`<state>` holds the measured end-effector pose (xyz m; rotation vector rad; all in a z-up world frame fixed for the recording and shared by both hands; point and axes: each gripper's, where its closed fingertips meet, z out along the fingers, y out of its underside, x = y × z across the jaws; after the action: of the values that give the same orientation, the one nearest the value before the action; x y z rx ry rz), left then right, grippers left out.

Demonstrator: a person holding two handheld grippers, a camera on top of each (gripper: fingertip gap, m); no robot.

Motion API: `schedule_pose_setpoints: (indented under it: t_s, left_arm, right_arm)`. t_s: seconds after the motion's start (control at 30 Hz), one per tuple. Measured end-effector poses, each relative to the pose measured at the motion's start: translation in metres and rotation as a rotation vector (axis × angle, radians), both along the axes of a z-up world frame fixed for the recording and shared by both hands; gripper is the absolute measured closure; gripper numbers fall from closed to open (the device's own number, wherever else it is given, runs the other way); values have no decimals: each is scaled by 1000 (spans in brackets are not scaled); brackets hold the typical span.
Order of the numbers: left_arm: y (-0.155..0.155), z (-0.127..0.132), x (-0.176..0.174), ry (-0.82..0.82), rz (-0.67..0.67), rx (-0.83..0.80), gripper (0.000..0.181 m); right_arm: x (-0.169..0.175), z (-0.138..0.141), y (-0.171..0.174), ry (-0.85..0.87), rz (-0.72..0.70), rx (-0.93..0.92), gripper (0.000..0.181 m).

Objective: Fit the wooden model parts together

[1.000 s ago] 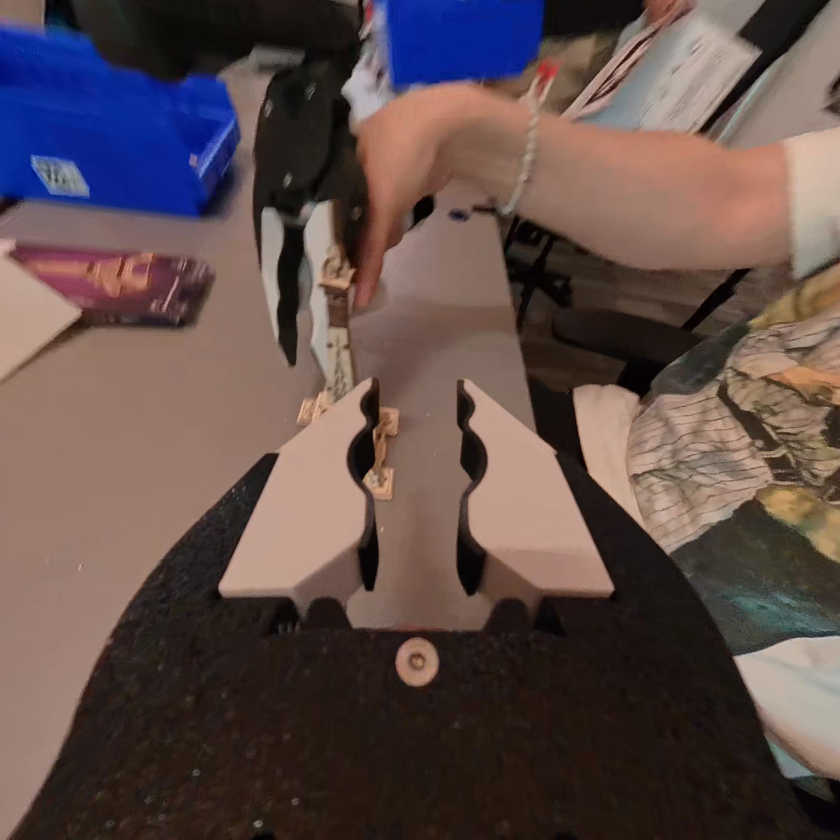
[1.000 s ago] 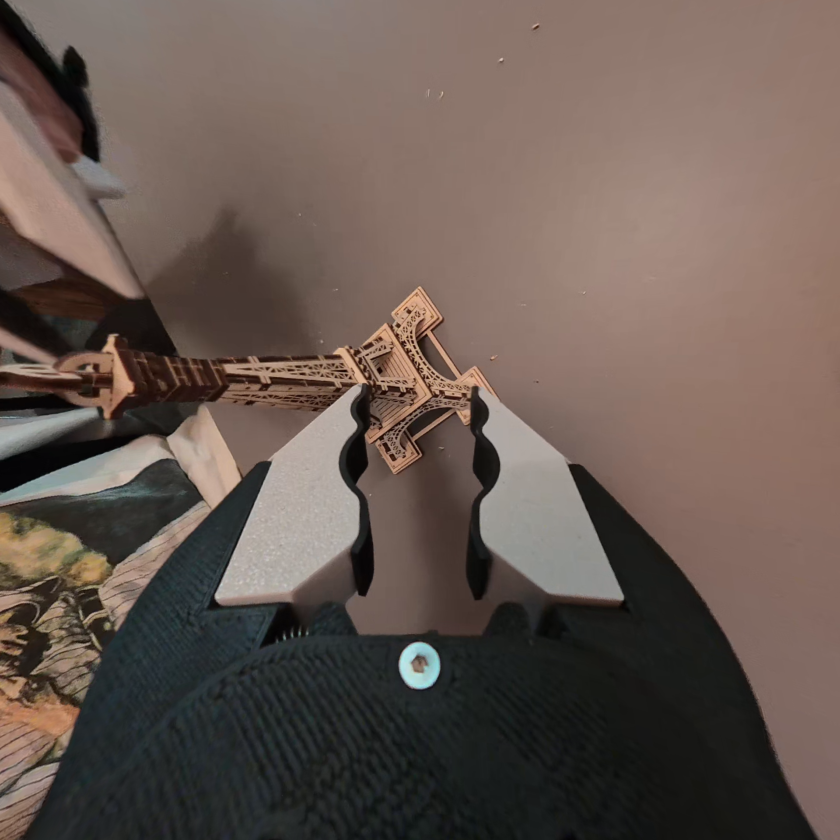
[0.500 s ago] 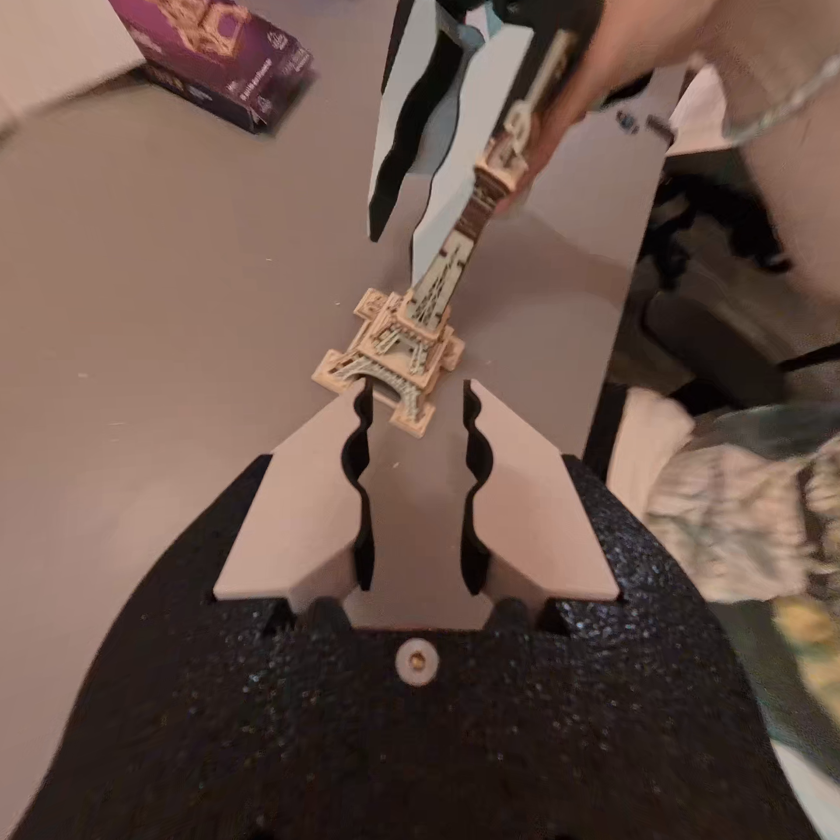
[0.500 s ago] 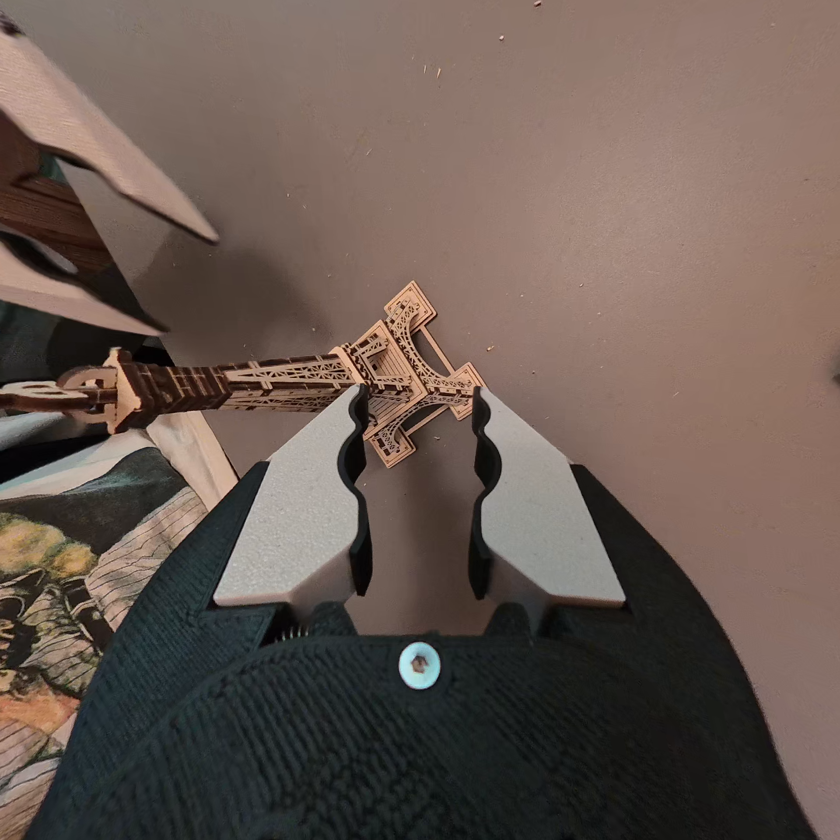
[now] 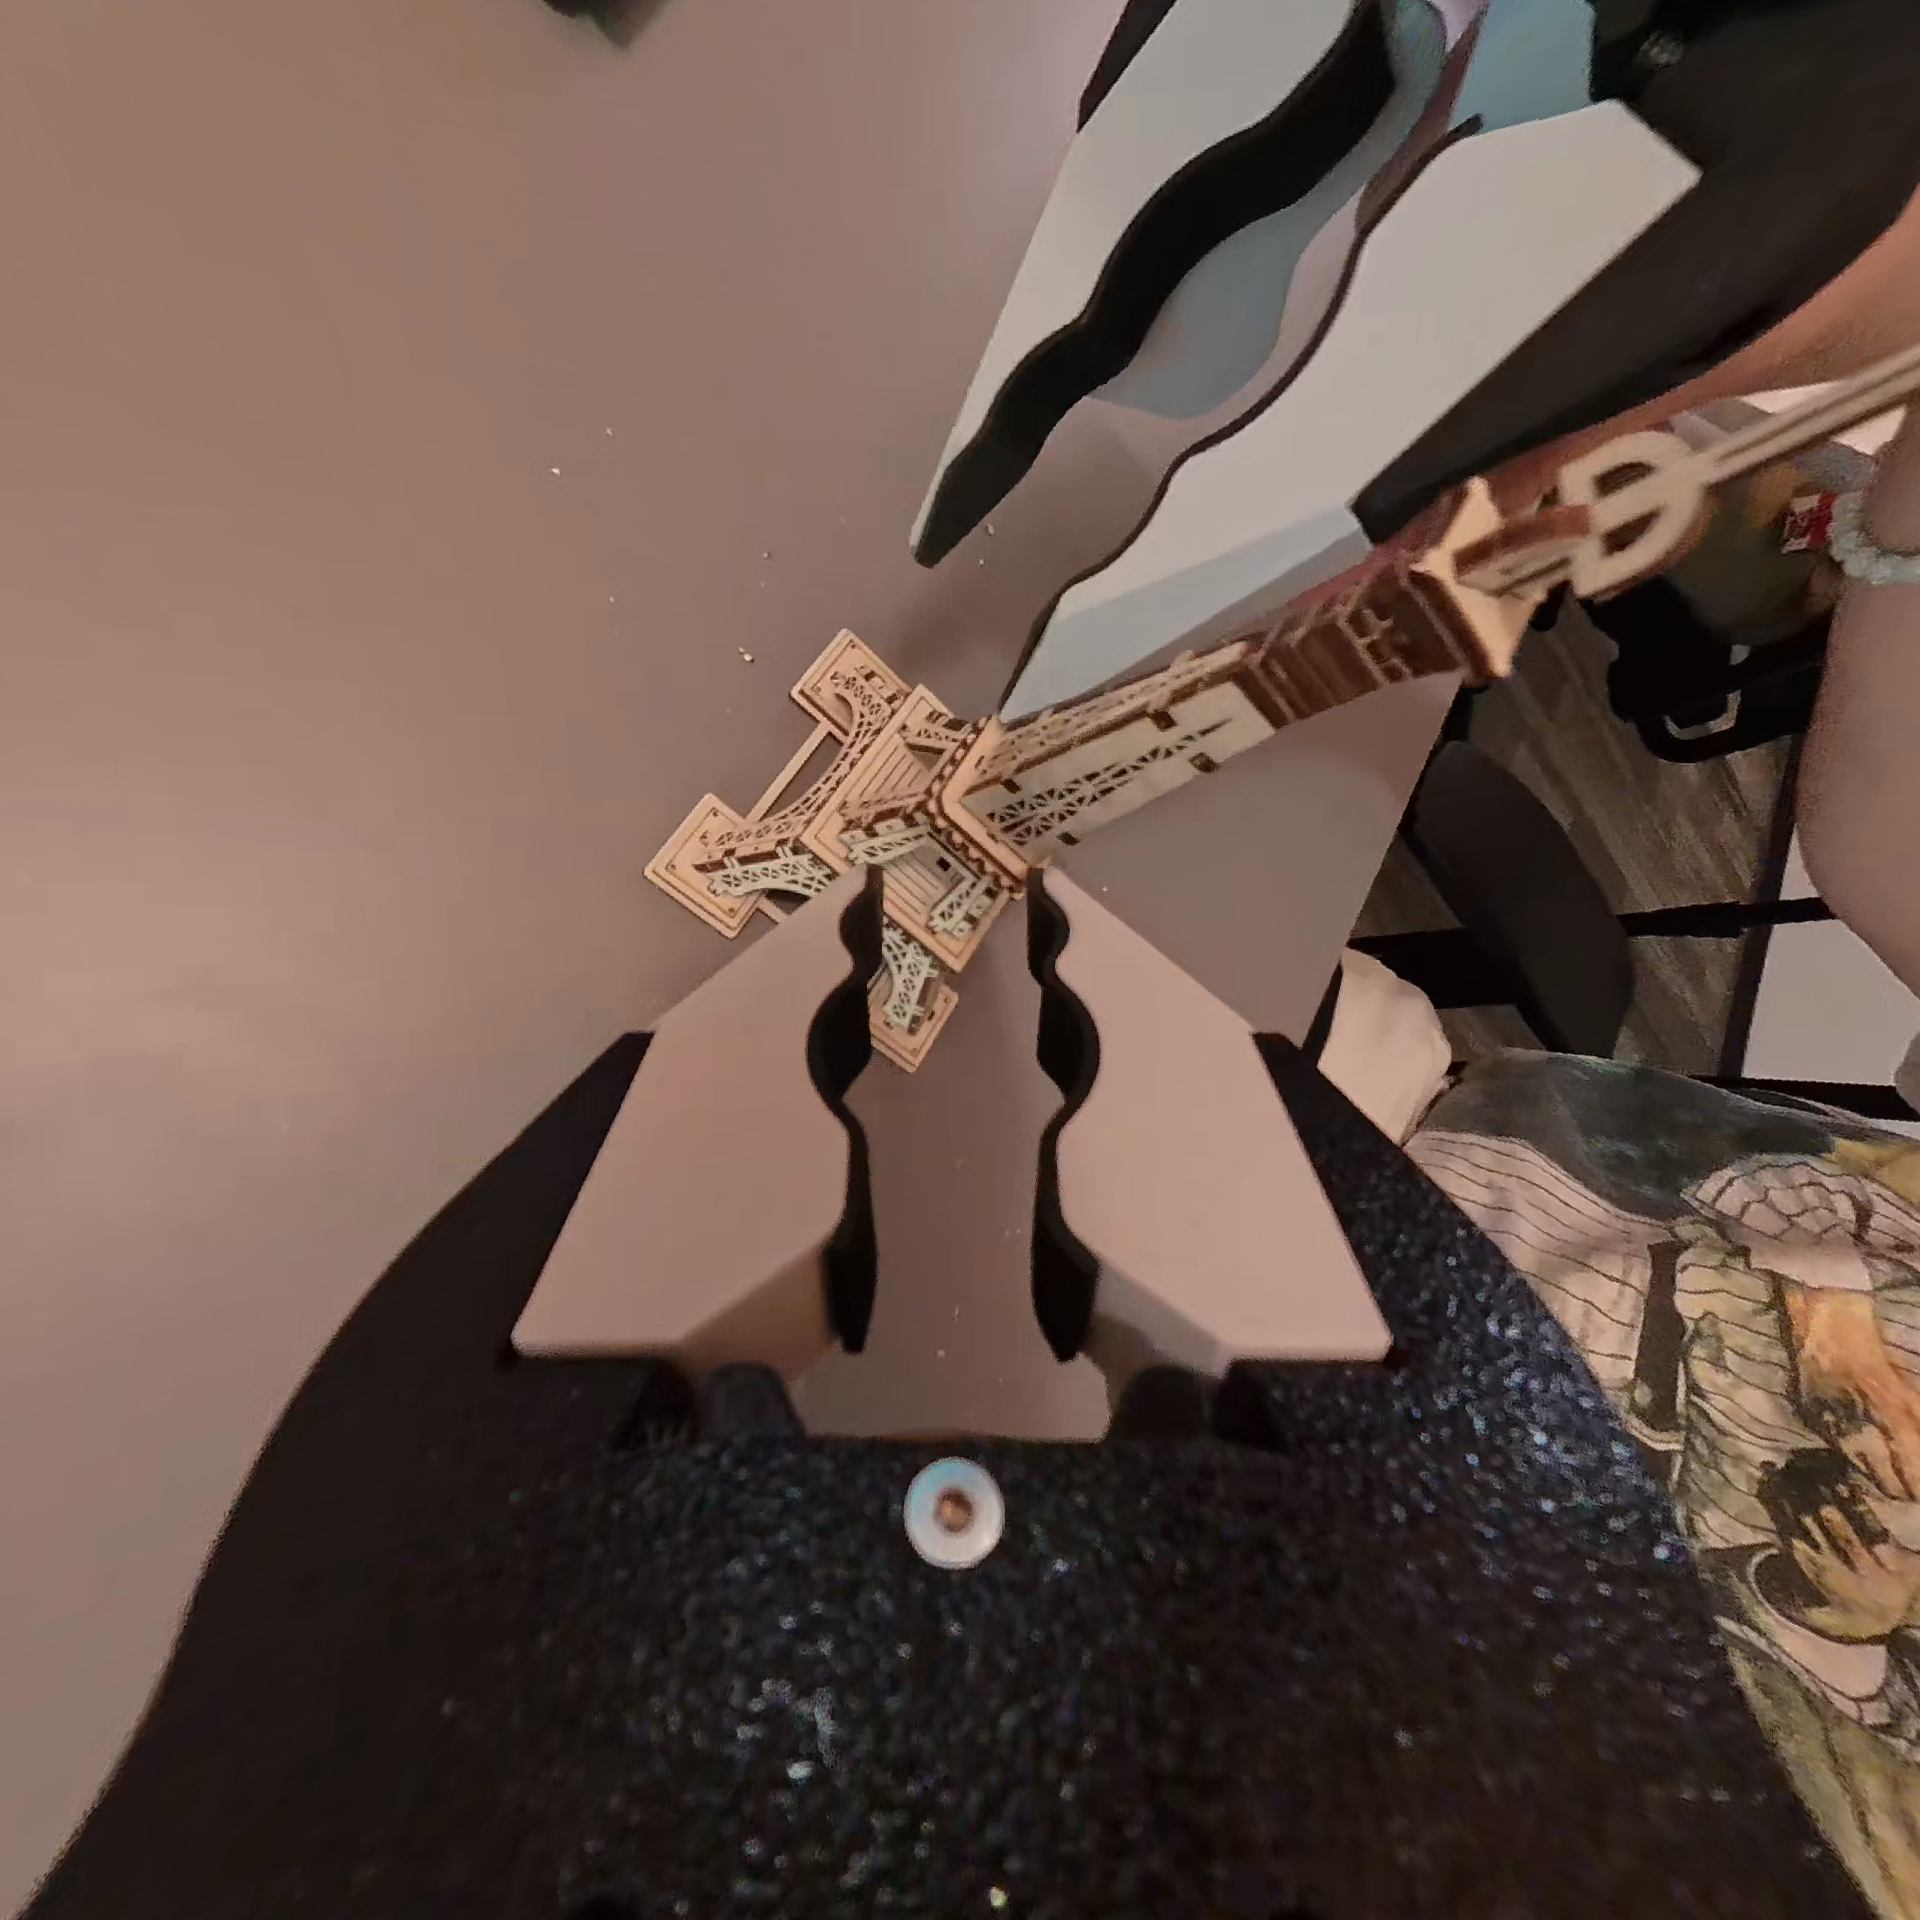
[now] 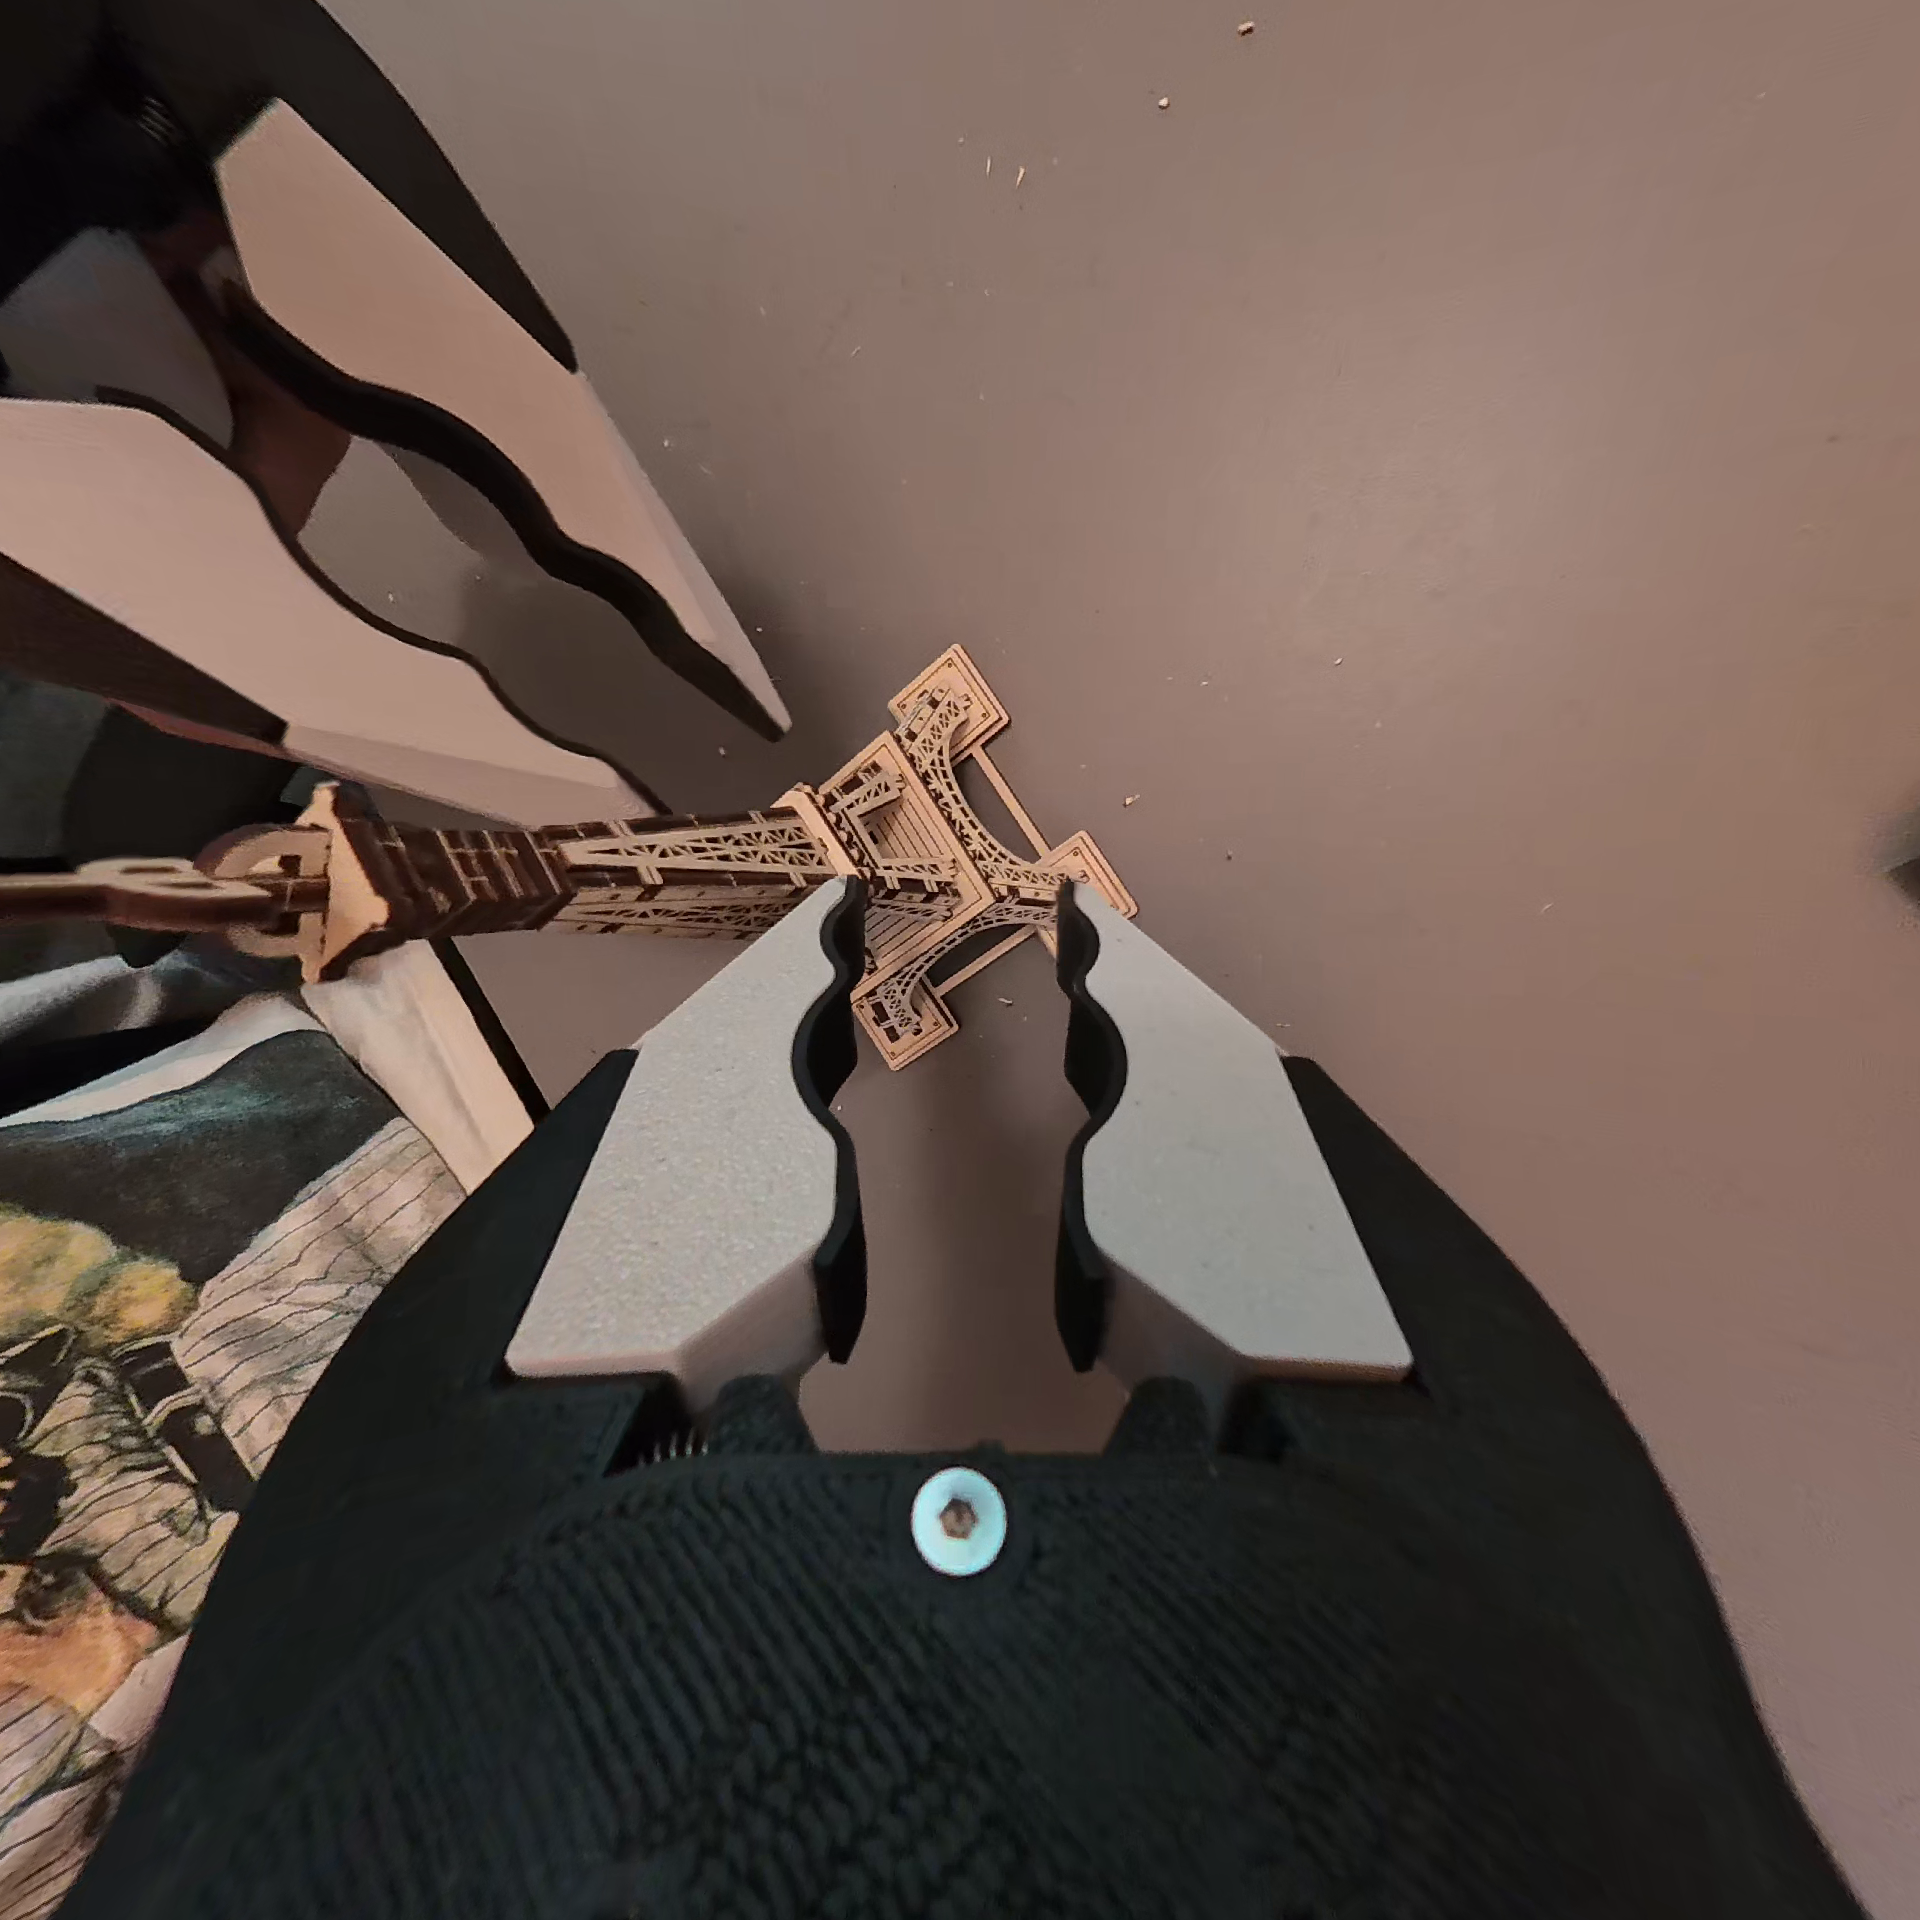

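A laser-cut wooden tower model [image 5: 1101,764] stands on its four-legged base [image 5: 774,831] on the grey table, near the table's edge. My left gripper [image 5: 954,883] is open and empty, its tips just above the base. My right gripper [image 6: 958,888] is open and empty too, with its tips over the base [image 6: 971,831] from another side. The tower's shaft [image 6: 665,862] runs left past it. Each gripper shows in the other's view: the right one [image 5: 966,623] beside the shaft, the left one [image 6: 712,764] at upper left. A hand [image 5: 1849,301] is by the spire; I cannot tell if it touches.
The table [image 5: 312,623] ends just right of the tower. Beyond the edge are a black chair [image 5: 1507,894] and a person's patterned shirt [image 5: 1714,1351], which also shows in the right wrist view [image 6: 156,1299]. Small wood crumbs [image 6: 1003,177] lie on the table. Spacing between my two grippers at the tips: around 5 cm.
My left gripper has swung in over the tower and now looks steeply down at its base. In the right wrist view it has come in from the upper left. The right gripper has barely moved.
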<state>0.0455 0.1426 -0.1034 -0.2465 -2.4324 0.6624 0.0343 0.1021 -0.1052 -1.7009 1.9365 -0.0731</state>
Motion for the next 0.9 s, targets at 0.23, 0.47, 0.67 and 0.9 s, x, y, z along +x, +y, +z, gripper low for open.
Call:
schedule_pose_setpoints:
  t_s: [0.23, 0.47, 0.67, 0.9]
  left_arm:
    - [2, -1, -4, 26, -1, 70, 164]
    - [4, 1, -8, -82, -59, 147, 174]
    - [5, 1, -7, -122, -70, 121, 173]
    - [-6, 25, 9, -10, -78, 45, 177]
  right_arm:
    - [0, 2, 4, -17, 4, 20, 154]
    - [1, 2, 8, -28, -5, 83, 160]
    - [1, 2, 8, -49, -19, 97, 161]
    - [0, 0, 4, -68, -28, 79, 151]
